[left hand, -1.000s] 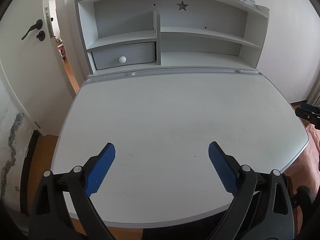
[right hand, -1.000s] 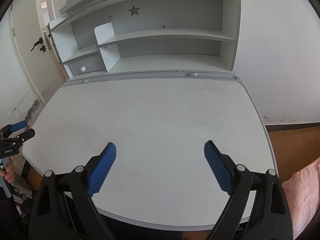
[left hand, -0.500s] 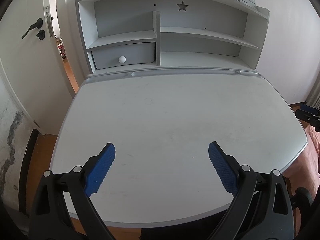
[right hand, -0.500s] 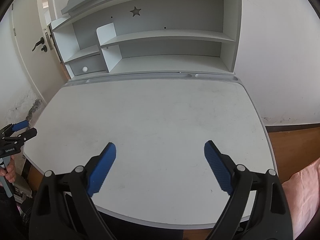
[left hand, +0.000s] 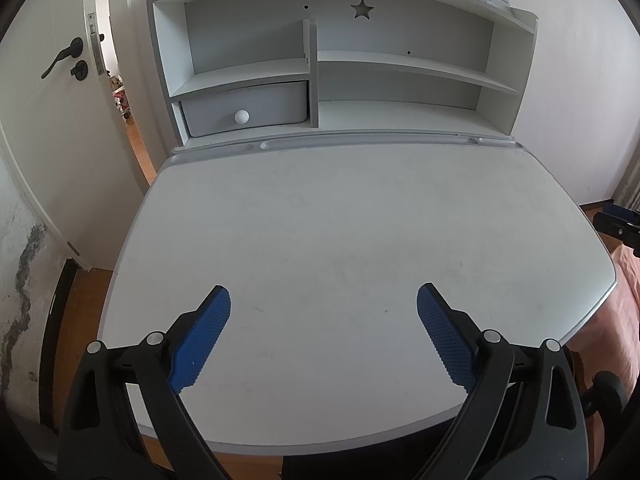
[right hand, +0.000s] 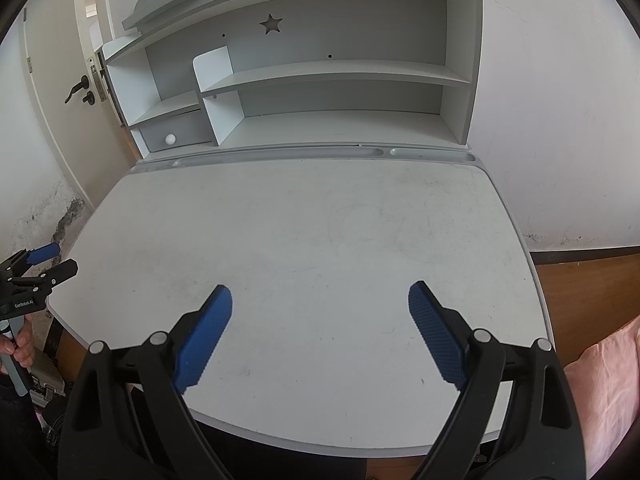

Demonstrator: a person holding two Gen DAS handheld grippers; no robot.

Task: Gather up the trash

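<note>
I see no trash in either view. A white desk fills both views, its top bare. My left gripper is open and empty, held above the desk's near edge. My right gripper is open and empty, also above the near edge. The left gripper also shows at the left edge of the right wrist view, off the desk's left corner. The right gripper's tip shows at the right edge of the left wrist view.
A grey-white shelf unit stands at the back of the desk with a closed drawer and a pen groove in front. An open door is on the left, a pink bed cover on the right.
Both views have shifted slightly forward and up; the shelf unit sits a little lower in the frames. Both grippers stay open and empty.
</note>
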